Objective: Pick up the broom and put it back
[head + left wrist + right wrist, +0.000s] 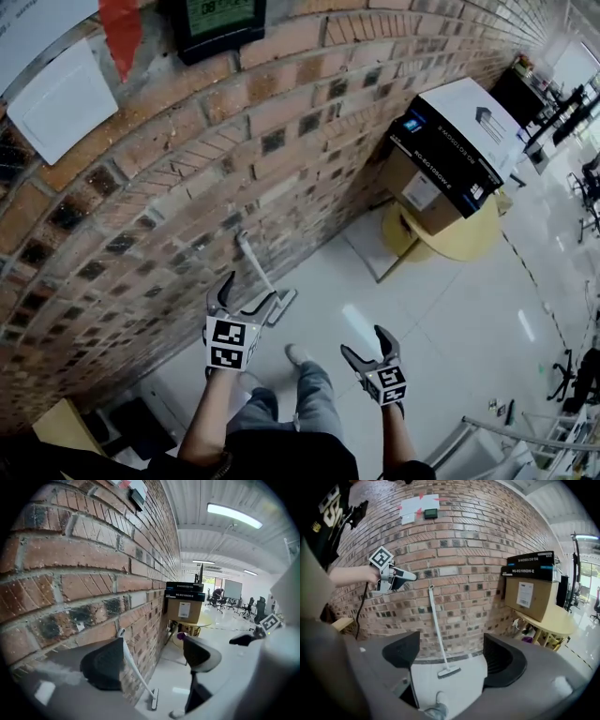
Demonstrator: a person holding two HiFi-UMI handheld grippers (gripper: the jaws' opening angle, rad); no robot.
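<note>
A white broom [263,274] leans against the brick wall, its brush head [282,305] on the pale floor. My left gripper [249,291] hangs close in front of the handle, open, with nothing between its pads. In the left gripper view the broom handle [136,667] runs down past the left jaw to the brush head [154,699], a little way ahead of my left gripper [152,660]. My right gripper [364,342] stands open and empty, further from the wall. The right gripper view has the broom [436,630] straight ahead between the jaws of my right gripper [452,658], well out of reach.
A round yellow table [466,239] bearing cardboard boxes [450,155] stands by the wall to the right. A black display [217,25] and papers [61,98] hang on the brick wall [141,206]. The person's shoe [297,353] is on the floor below. Office chairs [255,606] stand far off.
</note>
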